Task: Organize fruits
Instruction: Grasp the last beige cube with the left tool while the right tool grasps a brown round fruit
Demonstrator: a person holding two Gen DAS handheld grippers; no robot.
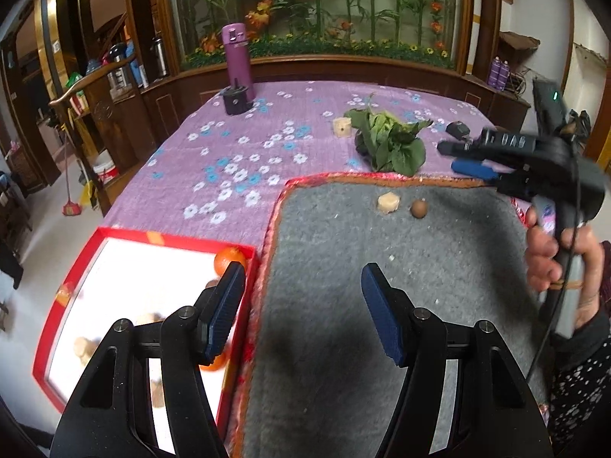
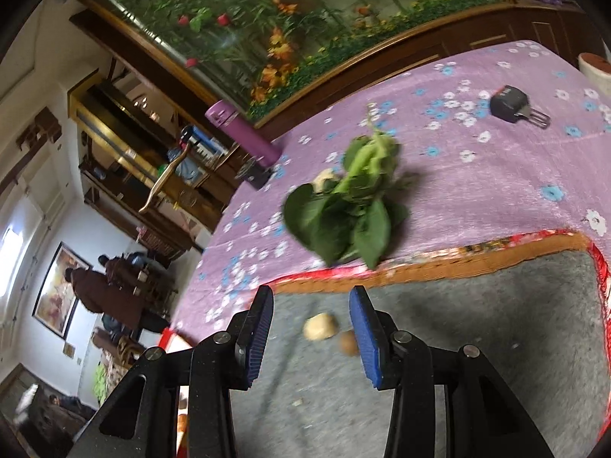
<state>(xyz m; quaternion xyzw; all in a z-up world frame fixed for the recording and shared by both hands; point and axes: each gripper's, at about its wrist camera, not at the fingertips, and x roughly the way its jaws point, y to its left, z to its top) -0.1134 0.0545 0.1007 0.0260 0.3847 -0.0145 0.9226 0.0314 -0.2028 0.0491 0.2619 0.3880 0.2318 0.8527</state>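
My left gripper (image 1: 303, 282) fills the bottom of its own view, jaws spread wide with nothing between the blue pads (image 1: 225, 305). My right gripper (image 1: 464, 156) shows at the right edge of that same view — blurred, tilted, fingers pointing toward frame left and set fairly close together. My right hand (image 1: 553, 263) wraps its handle at the lower right, a dark dotted sleeve below it. In the right wrist view its jaws stand apart (image 2: 311, 328) — empty.

— Where did you have the box (image 1: 61, 297)?
— Left of the mat (image 1: 382, 305), oranges (image 1: 229, 260) inside. The small fruit (image 1: 418, 208) lay on the mat, leafy greens (image 1: 393, 141) behind it.
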